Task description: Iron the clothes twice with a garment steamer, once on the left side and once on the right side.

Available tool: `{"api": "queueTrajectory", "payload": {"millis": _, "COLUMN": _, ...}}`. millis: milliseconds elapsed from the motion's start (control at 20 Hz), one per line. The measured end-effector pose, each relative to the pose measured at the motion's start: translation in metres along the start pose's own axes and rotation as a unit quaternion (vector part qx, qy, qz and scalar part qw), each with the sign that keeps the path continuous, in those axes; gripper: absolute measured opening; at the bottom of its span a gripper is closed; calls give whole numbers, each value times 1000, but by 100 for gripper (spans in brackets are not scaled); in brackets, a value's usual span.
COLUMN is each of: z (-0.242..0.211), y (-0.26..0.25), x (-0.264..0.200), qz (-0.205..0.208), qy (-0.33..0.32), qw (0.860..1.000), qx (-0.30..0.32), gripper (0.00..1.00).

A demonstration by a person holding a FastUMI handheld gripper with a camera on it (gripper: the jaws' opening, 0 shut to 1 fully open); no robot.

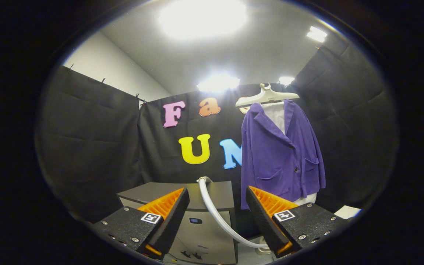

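Observation:
A purple jacket (282, 151) hangs over a white garment on a pale hanger (267, 96), beyond my right finger and against the black booth wall. The steamer's grey box-shaped base (201, 217) stands just ahead, between and below my fingers. Its pale hose (217, 215) rises from the top of the base and curves down toward my right finger, ending at a pale part (263, 250) low beside that finger. My gripper (217, 213) is open, with the hose passing through the gap and neither finger pressing on anything.
Black cloth walls close the booth on the left, back and right. A white object (348, 211) lies low at the right, past my right finger. Bright ceiling lamps (202, 16) shine overhead.

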State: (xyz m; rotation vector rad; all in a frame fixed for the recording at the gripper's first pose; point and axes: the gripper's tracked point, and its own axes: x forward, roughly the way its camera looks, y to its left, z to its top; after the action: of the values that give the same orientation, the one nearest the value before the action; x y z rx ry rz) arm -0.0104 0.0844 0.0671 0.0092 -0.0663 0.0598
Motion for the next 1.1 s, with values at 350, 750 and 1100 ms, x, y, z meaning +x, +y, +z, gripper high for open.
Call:
{"api": "queueTrajectory", "payload": {"millis": 350, "z": 39, "y": 20, "x": 39, "qz": 16, "qy": 18, "qw": 1000, "qx": -7, "gripper": 95}}
{"api": "queueTrajectory", "payload": {"millis": 750, "z": 69, "y": 27, "x": 127, "qz": 55, "qy": 53, "qw": 997, "qx": 1, "gripper": 95}}
{"api": "queueTrajectory", "payload": {"millis": 1100, "z": 86, "y": 36, "x": 219, "qz": 99, "qy": 96, "qw": 990, "qx": 13, "gripper": 95}}
